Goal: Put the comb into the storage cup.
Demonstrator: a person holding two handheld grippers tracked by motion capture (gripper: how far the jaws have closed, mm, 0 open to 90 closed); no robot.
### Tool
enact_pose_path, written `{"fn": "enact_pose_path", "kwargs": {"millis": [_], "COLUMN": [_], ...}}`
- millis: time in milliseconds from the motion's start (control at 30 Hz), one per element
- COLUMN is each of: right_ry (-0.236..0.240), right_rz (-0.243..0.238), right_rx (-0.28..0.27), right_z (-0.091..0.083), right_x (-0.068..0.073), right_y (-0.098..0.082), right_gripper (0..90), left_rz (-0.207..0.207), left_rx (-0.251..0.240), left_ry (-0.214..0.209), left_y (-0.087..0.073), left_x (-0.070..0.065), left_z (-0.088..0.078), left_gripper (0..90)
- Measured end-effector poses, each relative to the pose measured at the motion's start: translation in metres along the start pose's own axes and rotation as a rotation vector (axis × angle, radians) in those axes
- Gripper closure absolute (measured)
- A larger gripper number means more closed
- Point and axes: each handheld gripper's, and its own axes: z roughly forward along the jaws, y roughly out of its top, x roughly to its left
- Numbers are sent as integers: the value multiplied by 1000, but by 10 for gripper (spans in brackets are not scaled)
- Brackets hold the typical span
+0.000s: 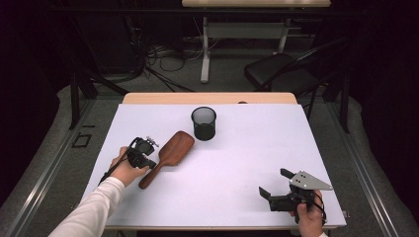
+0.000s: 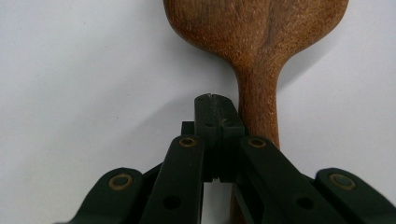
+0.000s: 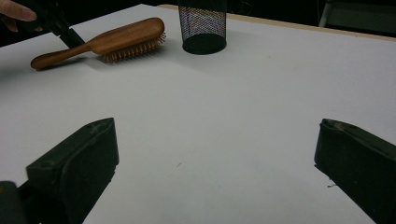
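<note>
A wooden hairbrush [image 1: 170, 152] lies bristles down on the white table, with its handle [image 2: 258, 109] pointing toward the person's left hand. My left gripper [image 1: 152, 164] is shut with nothing between its pads [image 2: 215, 114]. The pads rest right against the left side of the handle in the left gripper view. My right gripper [image 1: 273, 181] sits near the front right of the table, its jaws wide open and empty. The right gripper [image 3: 215, 128] looks across the bare table toward the hairbrush [image 3: 116, 39].
A black mesh cup [image 1: 204, 123] stands upright just behind and right of the brush head, also seen in the right gripper view [image 3: 203, 25]. The white table surface [image 1: 247, 158] spreads between the two grippers. A black chair [image 1: 281, 71] stands beyond the far edge.
</note>
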Motion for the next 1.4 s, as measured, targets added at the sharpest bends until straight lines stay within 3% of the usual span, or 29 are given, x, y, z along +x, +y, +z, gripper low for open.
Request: {"fn": "enact_pose_path", "kwargs": {"millis": [700, 1067, 1400], "right_ry": [3, 1, 0], "right_rz": [-2, -1, 0], "right_rx": [0, 2, 5], "right_z": [1, 1, 1], "right_x": [1, 1, 0], "right_y": [0, 0, 0], "right_gripper": [0, 0, 0], "left_rz": [-47, -75, -82], "left_rx": [-41, -60, -74], "left_ry": [-5, 3, -10], "left_y": [2, 2, 6], "left_x": [3, 4, 0], "left_z": [-16, -21, -22], "left_gripper": [842, 687, 483]}}
